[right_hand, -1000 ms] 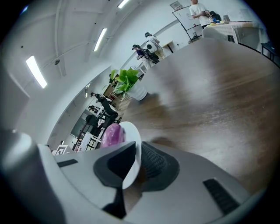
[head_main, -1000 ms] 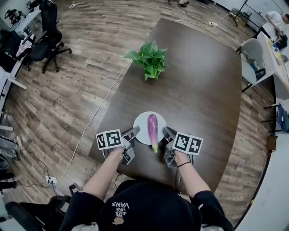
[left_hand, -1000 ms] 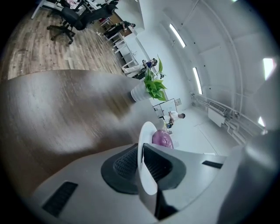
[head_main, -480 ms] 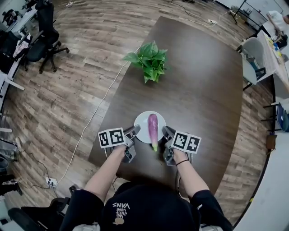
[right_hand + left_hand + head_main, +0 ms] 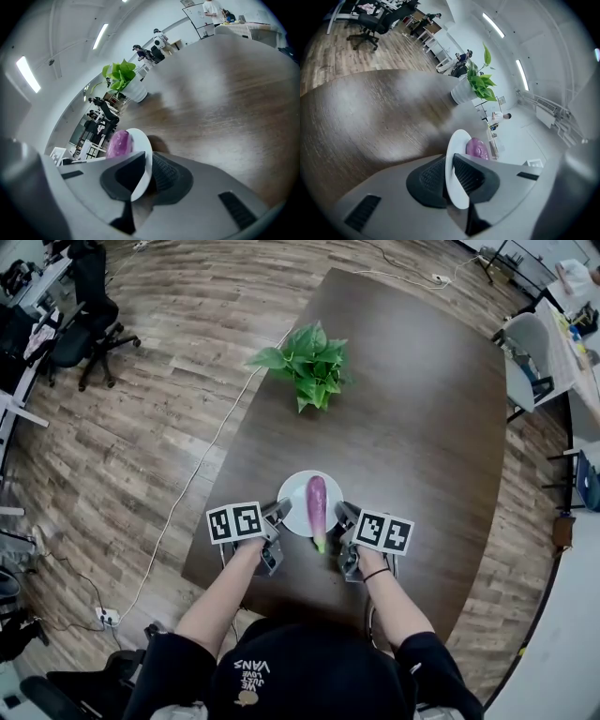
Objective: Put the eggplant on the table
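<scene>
Head view, looking down: dark wood bench runs from centre to upper right of frame. Near its lower edge is a white plate w/ a purple eggplant lying lengthwise on it, green stem end toward bottom of frame. My left hand-held gripper clamps the plate's left rim. Its jaws have just been easing open a touch, w/ the rim betw. both pads and touching them. My right hand-held gripper pinches the right rim, jaws closed on it. Can't tell if the plate rests on the bench or sits just above it. Leafy potted plant at upper centre, well apart.
</scene>
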`<action>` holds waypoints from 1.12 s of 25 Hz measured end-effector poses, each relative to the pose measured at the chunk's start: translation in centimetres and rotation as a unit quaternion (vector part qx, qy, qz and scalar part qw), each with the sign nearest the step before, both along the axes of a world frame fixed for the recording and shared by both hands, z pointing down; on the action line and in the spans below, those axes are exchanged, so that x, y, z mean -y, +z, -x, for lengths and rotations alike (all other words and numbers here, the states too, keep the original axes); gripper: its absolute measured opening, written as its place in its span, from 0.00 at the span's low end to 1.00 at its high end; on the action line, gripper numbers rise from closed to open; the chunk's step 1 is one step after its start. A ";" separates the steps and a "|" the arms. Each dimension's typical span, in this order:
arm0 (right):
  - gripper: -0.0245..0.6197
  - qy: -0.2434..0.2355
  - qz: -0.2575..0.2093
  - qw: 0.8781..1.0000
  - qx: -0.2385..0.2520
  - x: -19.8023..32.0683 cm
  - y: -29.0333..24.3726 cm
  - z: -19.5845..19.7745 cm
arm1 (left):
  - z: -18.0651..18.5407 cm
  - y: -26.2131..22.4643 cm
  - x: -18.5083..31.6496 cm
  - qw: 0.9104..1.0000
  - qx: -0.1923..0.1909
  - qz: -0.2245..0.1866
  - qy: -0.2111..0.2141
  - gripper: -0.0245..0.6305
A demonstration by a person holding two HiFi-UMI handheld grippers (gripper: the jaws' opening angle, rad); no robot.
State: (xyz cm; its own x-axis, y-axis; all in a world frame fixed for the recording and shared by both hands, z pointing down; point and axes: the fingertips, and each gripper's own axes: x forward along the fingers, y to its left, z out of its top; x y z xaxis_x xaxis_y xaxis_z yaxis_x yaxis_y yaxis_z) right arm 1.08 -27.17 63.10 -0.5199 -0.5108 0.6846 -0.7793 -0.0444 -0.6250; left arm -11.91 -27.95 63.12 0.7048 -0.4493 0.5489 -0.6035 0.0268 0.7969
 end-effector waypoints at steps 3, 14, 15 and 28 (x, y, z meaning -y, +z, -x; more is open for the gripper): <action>0.11 -0.002 0.006 1.000 -0.002 -0.1 0.4 0.0 | 0.0 0.4 -0.1 1.000 0.010 0.006 0.002 0.09; 0.11 -0.006 0.017 1.000 -0.008 0.0 1.6 0.4 | 0.3 1.7 -0.3 0.999 0.047 0.015 0.011 0.12; 0.11 -0.006 0.017 1.000 -0.009 0.0 1.6 0.4 | 0.3 1.7 -0.2 0.999 0.048 0.014 0.012 0.12; 0.11 -0.008 0.019 1.000 -0.013 0.2 1.8 0.4 | 0.4 1.6 0.0 0.995 0.096 -0.011 0.029 0.14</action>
State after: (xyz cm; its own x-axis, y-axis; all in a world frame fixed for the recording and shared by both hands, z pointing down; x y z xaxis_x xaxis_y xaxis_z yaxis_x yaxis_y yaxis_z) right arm 0.66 -27.40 64.91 -0.5099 -0.4769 0.7159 -0.7957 -0.0549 -0.6032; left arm -12.27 -27.99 64.67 0.6136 -0.4244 0.6659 -0.7442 -0.0290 0.6673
